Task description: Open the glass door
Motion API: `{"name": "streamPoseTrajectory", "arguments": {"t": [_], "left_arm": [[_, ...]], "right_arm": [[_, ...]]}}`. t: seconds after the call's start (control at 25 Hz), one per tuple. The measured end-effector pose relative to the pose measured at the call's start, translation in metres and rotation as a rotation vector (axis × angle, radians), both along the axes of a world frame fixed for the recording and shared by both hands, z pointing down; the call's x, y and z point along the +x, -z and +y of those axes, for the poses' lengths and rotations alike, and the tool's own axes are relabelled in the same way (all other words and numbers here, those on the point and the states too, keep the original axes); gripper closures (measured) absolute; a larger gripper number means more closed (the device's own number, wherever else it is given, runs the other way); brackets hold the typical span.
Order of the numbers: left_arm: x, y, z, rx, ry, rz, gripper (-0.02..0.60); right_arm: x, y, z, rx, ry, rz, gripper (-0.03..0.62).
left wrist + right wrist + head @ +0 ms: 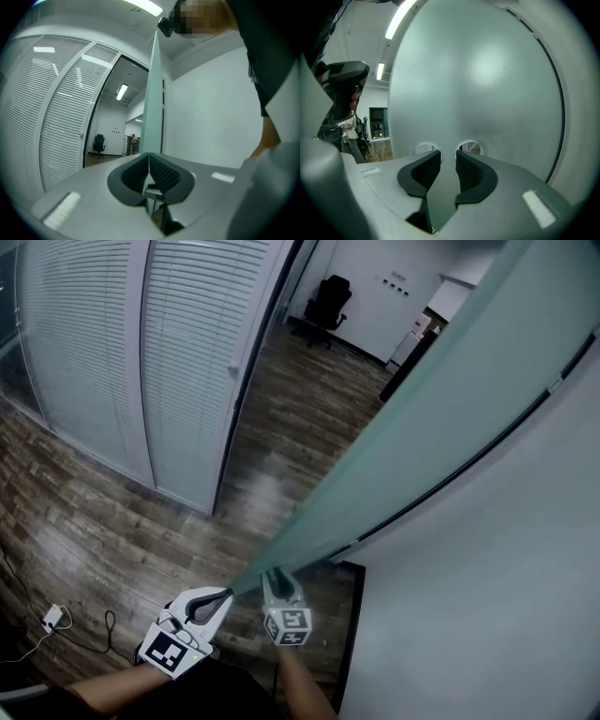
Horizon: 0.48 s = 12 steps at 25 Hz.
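The frosted glass door [422,418] stands swung out from the white wall, edge-on to me in the head view. My left gripper [228,594] is shut, its tips against the door's near edge; in the left gripper view that gripper [149,157] has the door's thin edge [152,93] rising straight up from its closed tips. My right gripper [277,576] points at the door's face just right of that edge. Its jaws [448,159] stand open with only the frosted pane [487,84] showing between them. Two round clear spots [469,146] sit in the glass just beyond the fingertips.
A wall of white blinds [112,352] runs along the left, with a dark-framed doorway beside it. A black office chair [328,301] stands in the far room. The white wall [487,615] is on the right. A cable and adapter [52,618] lie on the wood floor.
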<state>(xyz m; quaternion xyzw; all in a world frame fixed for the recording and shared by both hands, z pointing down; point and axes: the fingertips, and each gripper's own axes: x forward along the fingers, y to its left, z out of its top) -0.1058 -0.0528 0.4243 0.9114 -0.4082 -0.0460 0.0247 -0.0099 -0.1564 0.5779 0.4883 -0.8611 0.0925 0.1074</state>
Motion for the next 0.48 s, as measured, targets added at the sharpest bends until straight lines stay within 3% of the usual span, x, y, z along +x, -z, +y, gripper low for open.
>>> {"name": "streamPoseTrajectory", "arguments": {"t": [0.2,0.48], "left_arm": [[0.013,-0.008,-0.001,-0.029,-0.032,-0.024,0.500],[0.036,0.005,-0.001,0.002,-0.094,-0.021,0.486]], "right_arm": [[0.008,-0.004,0.013,0.010,-0.028,0.003,0.490],[0.020,-0.004,0.033,0.025,-0.058,-0.002,0.490]]}}
